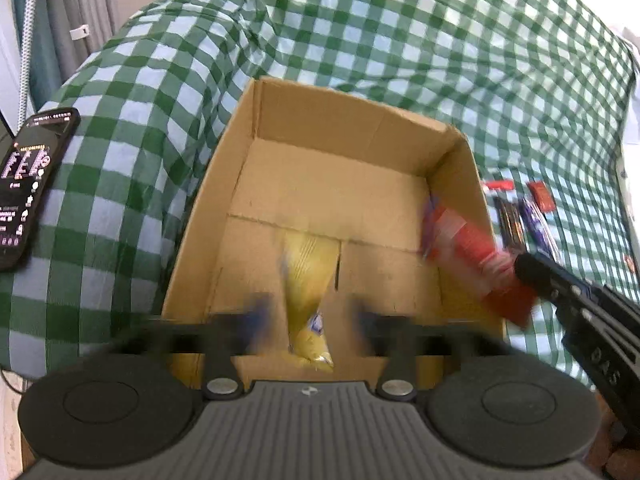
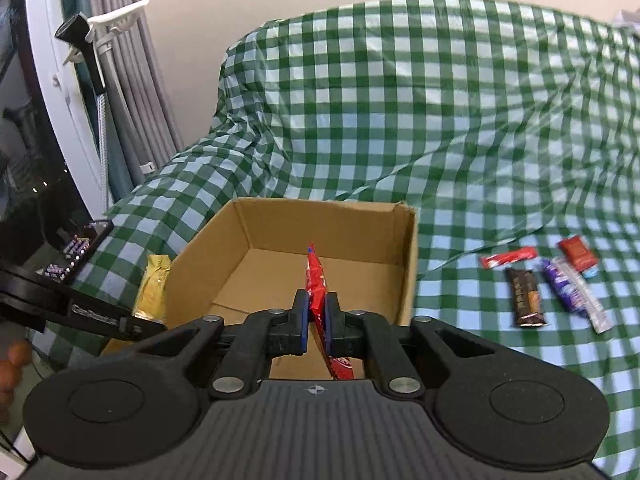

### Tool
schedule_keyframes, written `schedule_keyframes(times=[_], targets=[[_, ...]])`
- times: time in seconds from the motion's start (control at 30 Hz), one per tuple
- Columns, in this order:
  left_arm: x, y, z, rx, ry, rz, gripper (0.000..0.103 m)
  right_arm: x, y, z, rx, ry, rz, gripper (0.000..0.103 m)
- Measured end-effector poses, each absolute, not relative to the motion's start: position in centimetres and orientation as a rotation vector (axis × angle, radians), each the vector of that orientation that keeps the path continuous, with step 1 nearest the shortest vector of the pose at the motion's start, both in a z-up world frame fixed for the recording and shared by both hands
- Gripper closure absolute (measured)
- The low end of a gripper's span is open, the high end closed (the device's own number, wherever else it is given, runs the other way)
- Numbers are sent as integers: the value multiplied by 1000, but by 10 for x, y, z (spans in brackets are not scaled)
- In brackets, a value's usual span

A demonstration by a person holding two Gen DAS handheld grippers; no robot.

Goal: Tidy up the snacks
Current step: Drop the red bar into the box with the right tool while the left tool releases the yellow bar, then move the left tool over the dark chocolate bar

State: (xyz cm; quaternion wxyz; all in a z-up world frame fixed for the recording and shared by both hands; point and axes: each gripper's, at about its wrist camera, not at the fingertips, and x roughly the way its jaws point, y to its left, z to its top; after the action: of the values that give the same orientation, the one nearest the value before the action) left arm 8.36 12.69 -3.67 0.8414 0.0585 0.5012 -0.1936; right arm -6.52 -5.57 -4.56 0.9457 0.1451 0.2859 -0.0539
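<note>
An open cardboard box (image 1: 352,128) (image 2: 406,264) sits on the green checked cloth. My left gripper (image 1: 310,314) is open over the box's near edge; a yellow snack packet (image 1: 308,280) lies between its blurred fingers, inside the box in this view. In the right wrist view the yellow packet (image 2: 152,284) shows at the box's left wall. My right gripper (image 2: 317,320) is shut on a red snack packet (image 2: 316,284) and holds it over the box. The red packet (image 1: 476,256) also shows in the left wrist view at the box's right wall.
Several loose snacks lie on the cloth right of the box: a red stick (image 2: 508,258), a dark bar (image 2: 526,298), a purple packet (image 2: 564,284) and a small red packet (image 2: 578,254). A phone (image 1: 28,184) lies left of the box.
</note>
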Motion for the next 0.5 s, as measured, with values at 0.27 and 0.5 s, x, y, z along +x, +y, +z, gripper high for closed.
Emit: schedule_keyframes(times=[0.27, 0.5], targets=[[86, 134, -39, 136, 1062, -346, 0, -64, -69, -55, 391, 609, -101, 32], [61, 116, -25, 175, 1045, -399, 0, -97, -87, -56, 399, 618, -184, 16]])
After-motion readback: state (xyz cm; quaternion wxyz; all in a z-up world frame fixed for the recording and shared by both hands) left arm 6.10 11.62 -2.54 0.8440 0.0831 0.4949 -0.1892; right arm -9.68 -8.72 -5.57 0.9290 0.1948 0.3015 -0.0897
